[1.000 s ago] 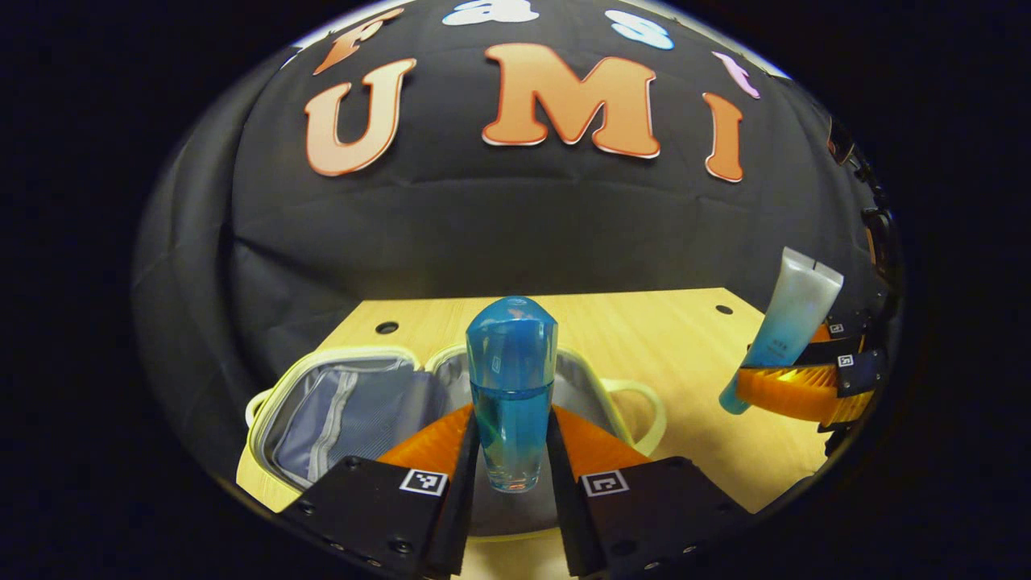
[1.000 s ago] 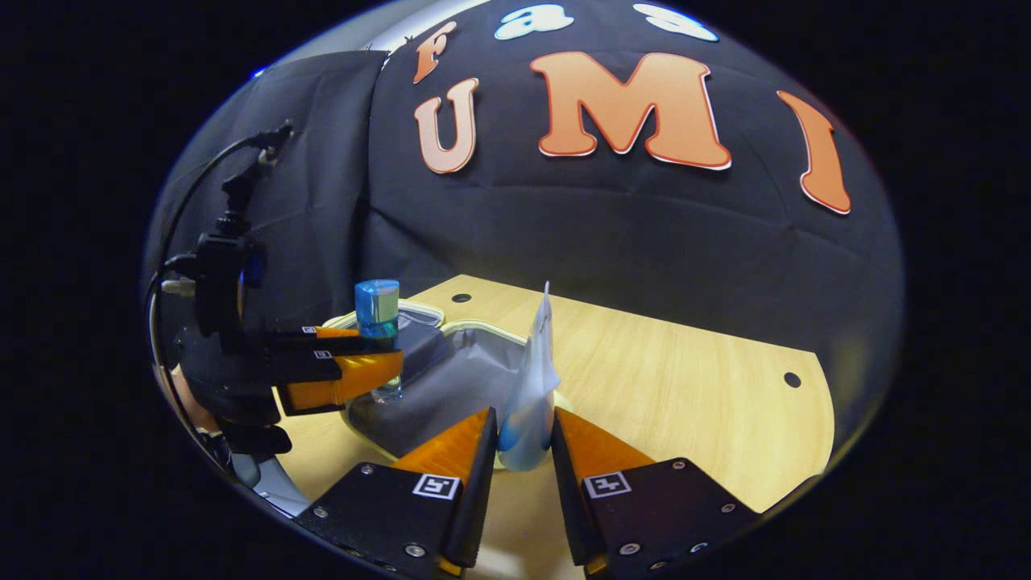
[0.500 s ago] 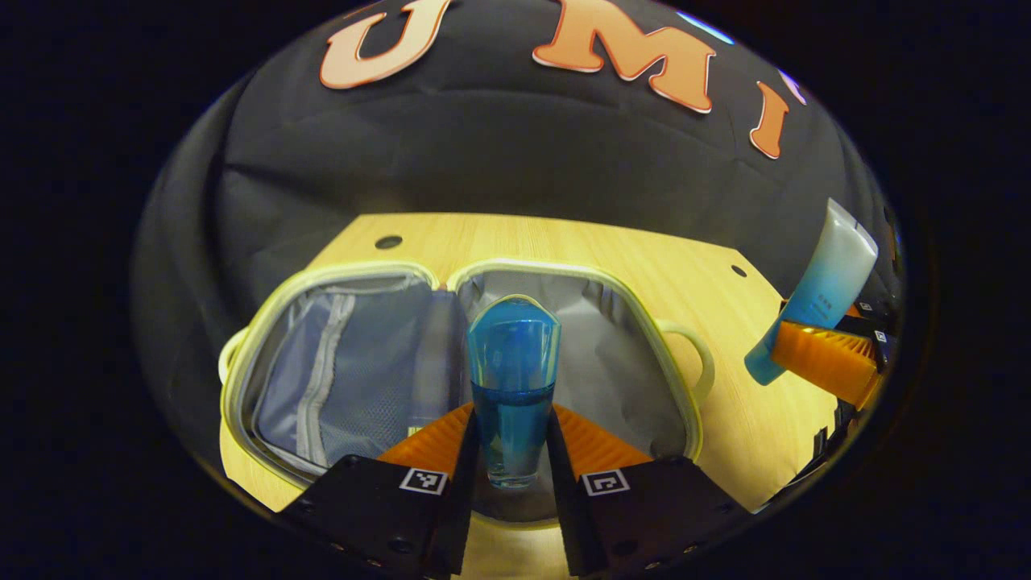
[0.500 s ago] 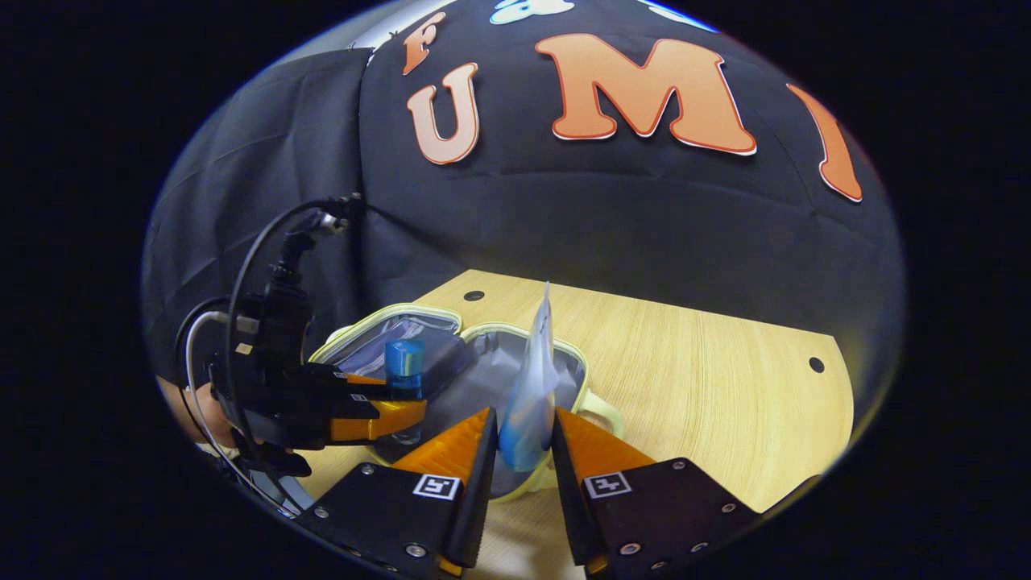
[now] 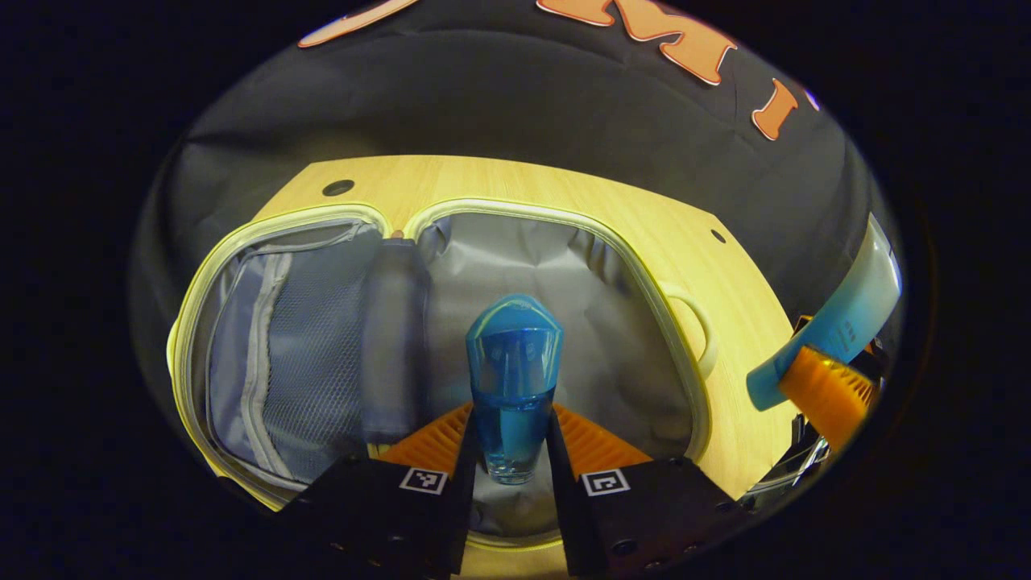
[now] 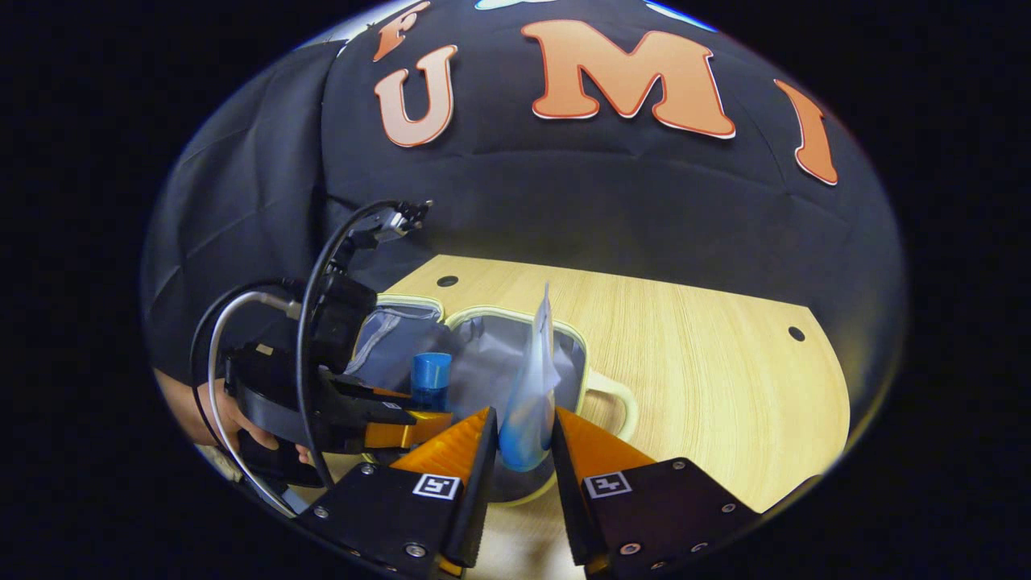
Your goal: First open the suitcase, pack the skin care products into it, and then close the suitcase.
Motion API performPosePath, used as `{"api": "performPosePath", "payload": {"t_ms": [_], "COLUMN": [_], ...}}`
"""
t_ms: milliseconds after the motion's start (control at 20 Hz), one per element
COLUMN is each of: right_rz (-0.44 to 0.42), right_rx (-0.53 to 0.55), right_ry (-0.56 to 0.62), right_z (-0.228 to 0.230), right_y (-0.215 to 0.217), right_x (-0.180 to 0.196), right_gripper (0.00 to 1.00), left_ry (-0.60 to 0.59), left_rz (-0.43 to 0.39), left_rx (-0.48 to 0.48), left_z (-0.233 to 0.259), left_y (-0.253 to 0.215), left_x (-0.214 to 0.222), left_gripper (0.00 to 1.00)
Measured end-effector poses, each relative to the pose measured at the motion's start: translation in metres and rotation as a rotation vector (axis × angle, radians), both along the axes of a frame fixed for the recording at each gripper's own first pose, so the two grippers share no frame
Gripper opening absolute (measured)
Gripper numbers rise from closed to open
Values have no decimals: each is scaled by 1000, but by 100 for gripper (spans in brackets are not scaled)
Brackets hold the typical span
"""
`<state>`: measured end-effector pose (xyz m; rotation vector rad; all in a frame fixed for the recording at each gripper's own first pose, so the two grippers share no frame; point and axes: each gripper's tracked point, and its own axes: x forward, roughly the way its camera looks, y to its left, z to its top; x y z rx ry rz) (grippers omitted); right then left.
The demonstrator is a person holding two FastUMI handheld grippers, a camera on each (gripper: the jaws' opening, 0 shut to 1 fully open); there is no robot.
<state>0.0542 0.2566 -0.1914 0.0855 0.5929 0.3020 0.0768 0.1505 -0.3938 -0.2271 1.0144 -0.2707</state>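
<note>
The left tool point(image 5: 511, 441), clamped on the clear blue-capped bottle point(image 5: 512, 379), has dropped over the open pale-yellow grey-lined suitcase point(image 5: 676, 354); the right tool point(image 6: 522, 451) follows, gripping the blue-white squeeze tube point(image 6: 528, 395); packing is imminent.

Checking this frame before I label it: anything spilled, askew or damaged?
Nothing stands out. The suitcase lies open flat on the table. The left tool holds the blue bottle upright over it; the right tool holds the tube, cap end down. No spill or damage visible.
</note>
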Motion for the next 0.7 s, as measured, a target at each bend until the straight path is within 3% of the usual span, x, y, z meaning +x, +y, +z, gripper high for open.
{"api": "performPosePath", "payload": {"t_ms": [400, 700], "right_rz": [-18, 67], "right_rx": [15, 60], "right_ry": [74, 127], "right_z": [-13, -27], "right_y": [3, 10], "right_x": [12, 16], "right_gripper": [42, 42], "left_ry": [67, 84], "left_rz": [33, 93], "left_rx": [31, 95], "left_z": [-24, -29], "left_y": [-9, -4], "left_x": [22, 28], "left_gripper": [46, 48]}}
